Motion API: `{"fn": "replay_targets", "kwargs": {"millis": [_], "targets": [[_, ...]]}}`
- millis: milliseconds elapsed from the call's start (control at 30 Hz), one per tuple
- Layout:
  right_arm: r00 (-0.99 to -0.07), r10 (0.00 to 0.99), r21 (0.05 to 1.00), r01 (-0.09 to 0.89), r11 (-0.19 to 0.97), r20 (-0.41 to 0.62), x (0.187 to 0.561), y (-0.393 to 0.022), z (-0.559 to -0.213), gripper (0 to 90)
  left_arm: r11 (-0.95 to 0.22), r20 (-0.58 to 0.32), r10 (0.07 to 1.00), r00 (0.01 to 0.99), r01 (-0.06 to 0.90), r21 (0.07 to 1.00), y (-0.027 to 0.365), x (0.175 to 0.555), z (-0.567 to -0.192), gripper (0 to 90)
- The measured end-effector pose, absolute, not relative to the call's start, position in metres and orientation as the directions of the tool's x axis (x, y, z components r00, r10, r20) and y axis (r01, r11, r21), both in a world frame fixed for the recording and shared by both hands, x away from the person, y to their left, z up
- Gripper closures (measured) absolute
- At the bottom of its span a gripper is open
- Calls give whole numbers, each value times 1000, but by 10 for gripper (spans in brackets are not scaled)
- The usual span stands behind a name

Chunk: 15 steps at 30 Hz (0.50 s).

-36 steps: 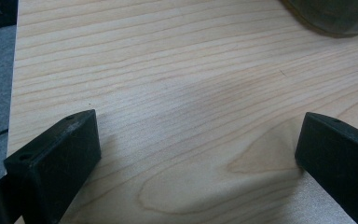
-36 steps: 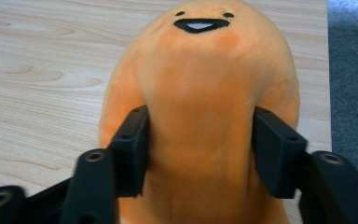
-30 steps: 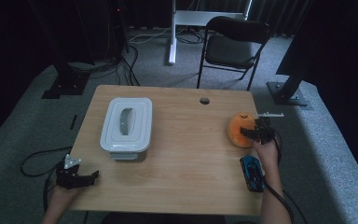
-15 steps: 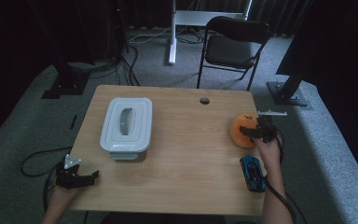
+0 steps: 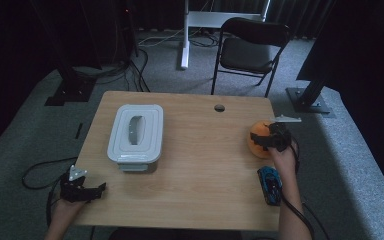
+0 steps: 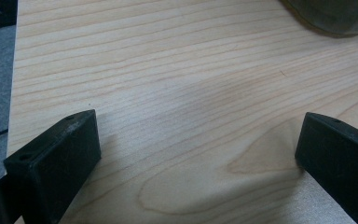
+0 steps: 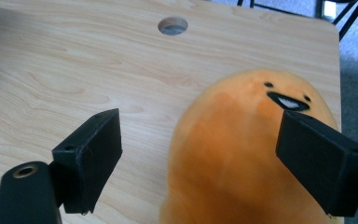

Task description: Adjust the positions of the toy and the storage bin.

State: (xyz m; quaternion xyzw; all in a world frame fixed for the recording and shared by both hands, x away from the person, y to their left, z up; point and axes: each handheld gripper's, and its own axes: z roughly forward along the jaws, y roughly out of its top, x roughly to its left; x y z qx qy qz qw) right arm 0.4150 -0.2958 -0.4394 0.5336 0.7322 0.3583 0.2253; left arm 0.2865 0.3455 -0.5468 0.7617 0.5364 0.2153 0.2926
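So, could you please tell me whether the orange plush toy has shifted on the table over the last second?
No. The orange plush toy sits at the same spot near the table's right edge, level with the cable hole as before.

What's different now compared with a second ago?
The right gripper has just opened its jaws, letting go of the orange plush toy, which sits on the table. The left gripper, the white box and the blue toy car stayed put.
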Motion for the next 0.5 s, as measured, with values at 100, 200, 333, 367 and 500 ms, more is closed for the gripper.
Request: {"fn": "replay_targets", "kwargs": {"millis": [100,200,333,367,500], "targets": [[-359,932,773,606,189,53,416,-284,-438,137,-274,20,936,350,696,663,345,286,-545,4],[-375,926,779,594,199,49,415,-274,-439,137,-255,-1,937,349,686,681,346,287,-541,3],[-394,918,782,588,205,55,416,-261,-438,138,-245,-1,940,342,675,696,345,289,-537,4],[-402,914,785,584,207,59,417,-258,-438,138,-247,1,939,344,673,698,345,289,-536,4],[-424,904,790,574,217,60,418,-243,-438,138,-246,-5,935,354,660,710,344,293,-535,4]]}}
